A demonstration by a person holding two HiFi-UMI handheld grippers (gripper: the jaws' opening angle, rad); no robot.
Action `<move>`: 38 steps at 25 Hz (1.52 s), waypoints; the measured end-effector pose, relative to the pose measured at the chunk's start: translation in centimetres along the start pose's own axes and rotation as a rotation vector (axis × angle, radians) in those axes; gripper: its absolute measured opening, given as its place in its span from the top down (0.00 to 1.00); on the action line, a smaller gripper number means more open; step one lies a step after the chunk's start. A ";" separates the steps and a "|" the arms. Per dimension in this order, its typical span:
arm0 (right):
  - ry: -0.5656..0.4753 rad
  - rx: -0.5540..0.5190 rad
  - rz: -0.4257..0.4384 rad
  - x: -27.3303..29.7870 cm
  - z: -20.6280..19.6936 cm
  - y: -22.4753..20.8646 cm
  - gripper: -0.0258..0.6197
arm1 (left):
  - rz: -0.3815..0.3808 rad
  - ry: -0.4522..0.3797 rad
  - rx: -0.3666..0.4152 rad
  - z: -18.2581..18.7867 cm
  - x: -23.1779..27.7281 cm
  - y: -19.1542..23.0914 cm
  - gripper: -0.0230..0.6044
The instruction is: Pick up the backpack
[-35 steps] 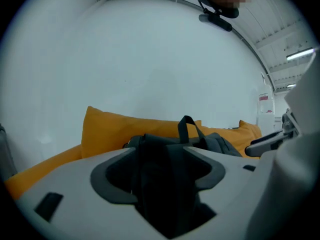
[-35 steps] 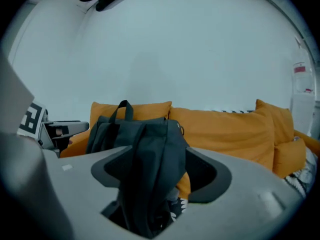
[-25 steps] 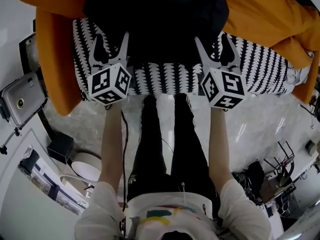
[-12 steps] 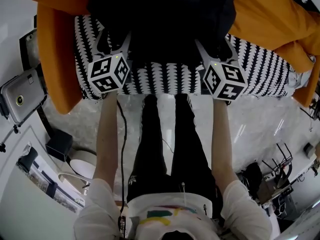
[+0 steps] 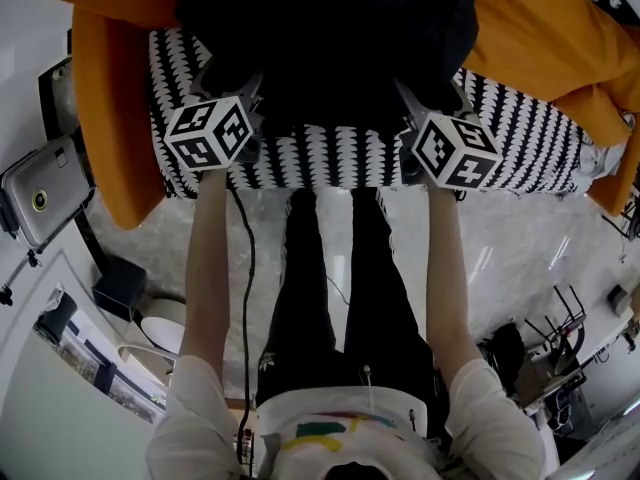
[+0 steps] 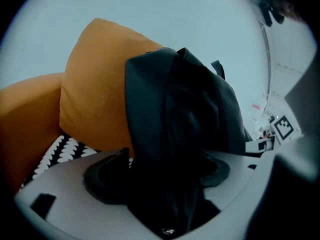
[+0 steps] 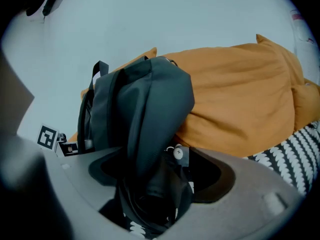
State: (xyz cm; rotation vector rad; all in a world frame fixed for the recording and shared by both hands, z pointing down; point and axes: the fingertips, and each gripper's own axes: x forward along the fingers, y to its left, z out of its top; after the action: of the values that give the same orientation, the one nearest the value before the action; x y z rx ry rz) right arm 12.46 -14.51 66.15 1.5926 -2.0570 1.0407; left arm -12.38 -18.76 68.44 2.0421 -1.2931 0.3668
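A black backpack (image 5: 320, 38) rests on a sofa seat with a black-and-white pattern (image 5: 330, 153), against orange cushions. My left gripper (image 5: 232, 78) is shut on the backpack's left lower edge; in the left gripper view the dark fabric (image 6: 180, 134) fills the space between the jaws. My right gripper (image 5: 425, 86) is shut on the backpack's right lower edge, with the fabric and straps (image 7: 150, 134) bunched between its jaws. Each gripper's marker cube faces the head camera.
Orange cushions (image 5: 540, 28) line the sofa's back, and an orange throw (image 5: 115, 138) hangs over its left end. The person's legs (image 5: 330, 278) stand on a marble floor. A grey device (image 5: 40, 203) sits at the left, cables and gear (image 5: 530, 358) at the lower right.
Both grippers have moved forward into the backpack's lower edge and closed on it. The marker cubes have tilted up toward the head camera.
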 end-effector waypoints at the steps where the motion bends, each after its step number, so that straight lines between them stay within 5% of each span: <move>1: 0.003 0.008 -0.003 0.3 -0.2 -0.1 0.40 | 0.013 -0.006 0.033 0.0 0.2 0.0 0.40; 4: 0.010 0.029 0.000 0.7 -0.4 -0.4 0.41 | 0.033 -0.006 0.072 -0.1 0.7 -0.2 0.40; 7: 0.016 0.009 0.019 0.8 -0.2 0.4 0.58 | 0.024 -0.003 0.040 -0.3 0.9 -0.3 0.40; 10: 0.012 -0.040 -0.005 0.9 -0.2 0.6 0.61 | 0.012 0.002 0.014 -0.5 1.2 -0.5 0.41; 18: 0.017 -0.125 -0.022 1.5 -0.3 1.0 0.70 | 0.025 0.022 0.081 -0.7 1.5 -1.3 0.61; 28: 0.013 -0.177 -0.030 1.7 -0.5 1.3 0.77 | 0.065 0.042 0.178 -0.7 1.6 -2.2 0.74; 38: 0.007 -0.207 -0.019 0.4 0.1 2.1 0.80 | 0.061 -0.009 0.185 0.1 0.0 -3.5 0.81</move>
State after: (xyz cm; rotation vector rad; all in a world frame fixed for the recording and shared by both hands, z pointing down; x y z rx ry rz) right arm 10.38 -14.68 65.66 1.4990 -2.0655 0.7964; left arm -9.36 -17.85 66.97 2.1620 -1.3732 0.5229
